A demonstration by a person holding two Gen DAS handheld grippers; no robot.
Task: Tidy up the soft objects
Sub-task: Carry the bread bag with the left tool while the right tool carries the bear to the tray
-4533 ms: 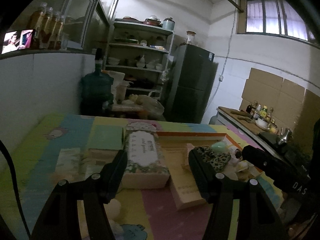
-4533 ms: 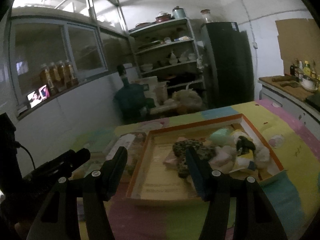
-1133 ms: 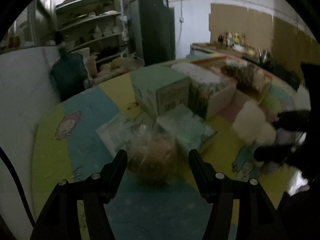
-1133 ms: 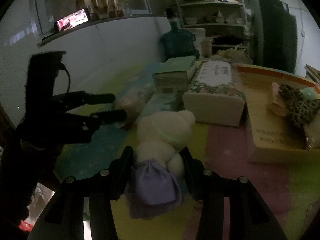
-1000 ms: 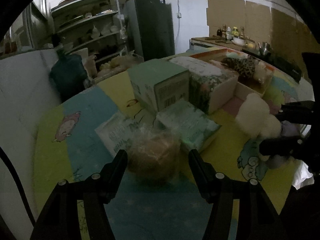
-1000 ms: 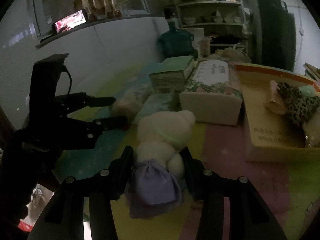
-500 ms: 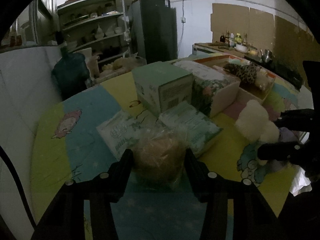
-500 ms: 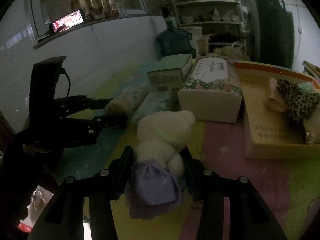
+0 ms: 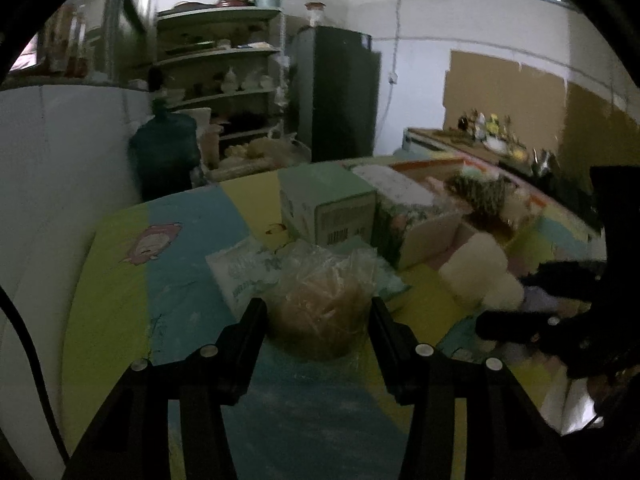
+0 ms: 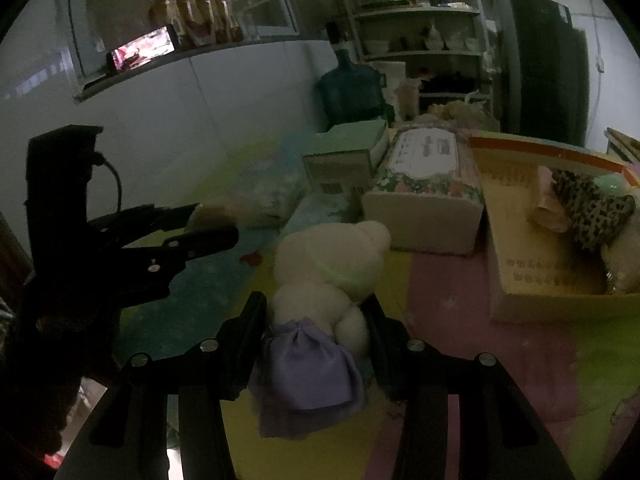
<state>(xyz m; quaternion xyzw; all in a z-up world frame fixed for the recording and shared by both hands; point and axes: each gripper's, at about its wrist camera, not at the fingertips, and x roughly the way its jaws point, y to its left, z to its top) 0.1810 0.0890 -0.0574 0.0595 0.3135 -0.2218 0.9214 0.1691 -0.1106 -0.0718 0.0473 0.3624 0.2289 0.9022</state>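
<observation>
A round brown soft thing in a clear plastic bag [image 9: 320,296] sits between the fingers of my left gripper [image 9: 318,318], which is shut on it just above the colourful mat. From the right wrist view, that gripper [image 10: 208,224] is at the left with the bag [image 10: 216,210] at its tips. My right gripper [image 10: 314,316] is shut on a white plush toy [image 10: 328,260] with a purple cloth skirt [image 10: 308,376], low over the mat. The left wrist view has the plush [image 9: 476,272] and the right gripper [image 9: 532,320] at the right.
A cardboard tray with an orange rim [image 10: 532,152] at the right holds a leopard-print item [image 10: 588,204] and other soft things. A floral tissue box [image 10: 424,184], a green box [image 10: 344,152] and flat tissue packs [image 9: 244,268] lie between. A wall runs along the left.
The left gripper's fingers have shut on the bagged brown thing and risen a little with it, and its view has rolled. The right gripper and the plush have stayed put.
</observation>
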